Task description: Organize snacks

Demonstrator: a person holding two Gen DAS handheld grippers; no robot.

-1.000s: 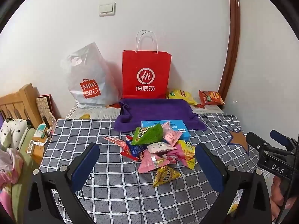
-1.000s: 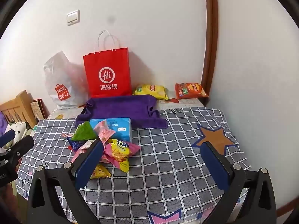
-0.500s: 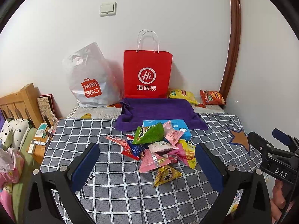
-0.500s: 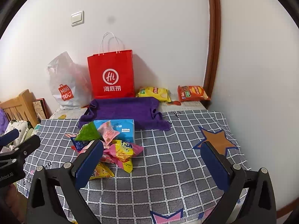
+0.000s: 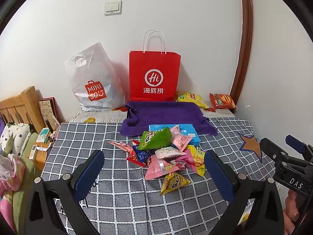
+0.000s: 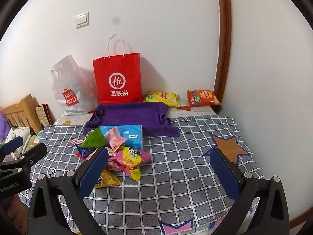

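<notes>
Snack packets lie heaped at frame centre, unsorted, just before the purple towel-lined tray, probably their destination. Left gripper and right gripper hang wide and empty, likely choosing a packet.

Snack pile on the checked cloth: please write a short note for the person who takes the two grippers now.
Left gripper: open, empty, above the cloth in front of the snack pile.
Right gripper: open, empty, to the right of the pile.
Things: the loose packets lie heaped on the checked cloth, against a blue box. The purple tray behind them holds nothing visible. A yellow chip bag and an orange chip bag lie by the wall, next to the red paper bag.
Done: nothing sorted.
Left: every packet still needs a place.
</notes>
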